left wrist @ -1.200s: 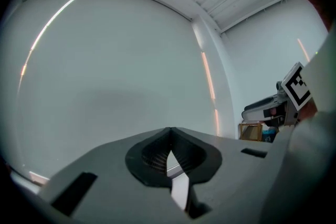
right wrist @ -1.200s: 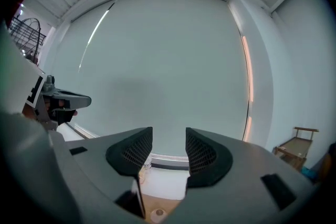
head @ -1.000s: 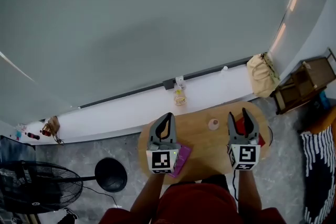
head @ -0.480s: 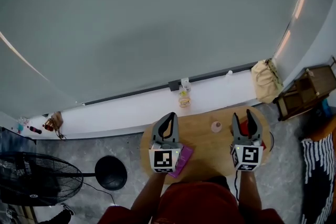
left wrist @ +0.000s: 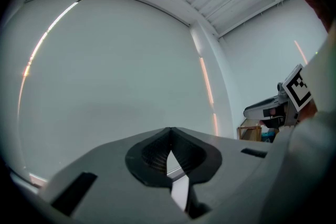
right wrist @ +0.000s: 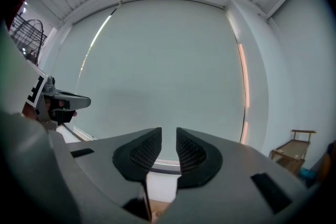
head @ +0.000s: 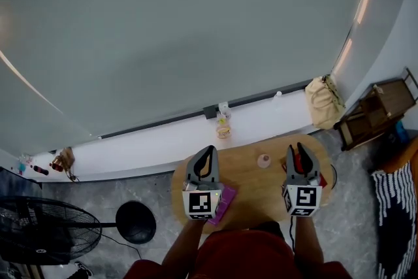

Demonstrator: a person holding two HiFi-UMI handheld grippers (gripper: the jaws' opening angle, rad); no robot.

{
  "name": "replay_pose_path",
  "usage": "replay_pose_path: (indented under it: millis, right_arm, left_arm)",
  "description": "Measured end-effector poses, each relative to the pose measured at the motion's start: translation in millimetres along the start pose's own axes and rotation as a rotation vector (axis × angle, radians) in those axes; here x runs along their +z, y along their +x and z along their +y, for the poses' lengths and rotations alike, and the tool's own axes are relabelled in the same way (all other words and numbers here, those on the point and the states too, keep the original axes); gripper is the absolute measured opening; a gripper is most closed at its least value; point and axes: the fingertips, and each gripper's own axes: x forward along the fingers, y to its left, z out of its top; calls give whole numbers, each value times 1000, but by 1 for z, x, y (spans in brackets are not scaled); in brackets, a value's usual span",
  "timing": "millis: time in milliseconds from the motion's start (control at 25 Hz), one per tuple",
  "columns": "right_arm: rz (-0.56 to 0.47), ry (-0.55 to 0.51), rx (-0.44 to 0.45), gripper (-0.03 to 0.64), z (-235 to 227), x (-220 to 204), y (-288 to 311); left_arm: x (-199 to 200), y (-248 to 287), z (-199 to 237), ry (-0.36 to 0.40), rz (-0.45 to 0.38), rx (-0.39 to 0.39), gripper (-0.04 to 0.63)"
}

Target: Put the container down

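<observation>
Head view, purple item (head: pixel 227 198) partly behind left tool (head: pixel 208 151)

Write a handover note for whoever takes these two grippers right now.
Left gripper: shut, empty, above the round wooden table.
Right gripper: jaws have just been closing; a narrow gap shows, nothing between them.
Small pinkish round container: stands on the table between the two grippers, touched by neither.
Done: the container appears to be set down.
Left: probably nothing but drawing the grippers back.
</observation>
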Motion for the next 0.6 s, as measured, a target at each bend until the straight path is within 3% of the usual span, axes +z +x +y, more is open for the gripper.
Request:
replay_pose_path:
  millis: [240, 600]
  right_arm:
    - [-5, 6, -21, -2, -2, 0, -5]
    - [-5, 4, -23, -2, 2, 0, -4]
  left_arm:
    - [0, -3, 0, 13, -14, 0, 6]
    - [1, -8, 6, 13, -16, 11, 6]
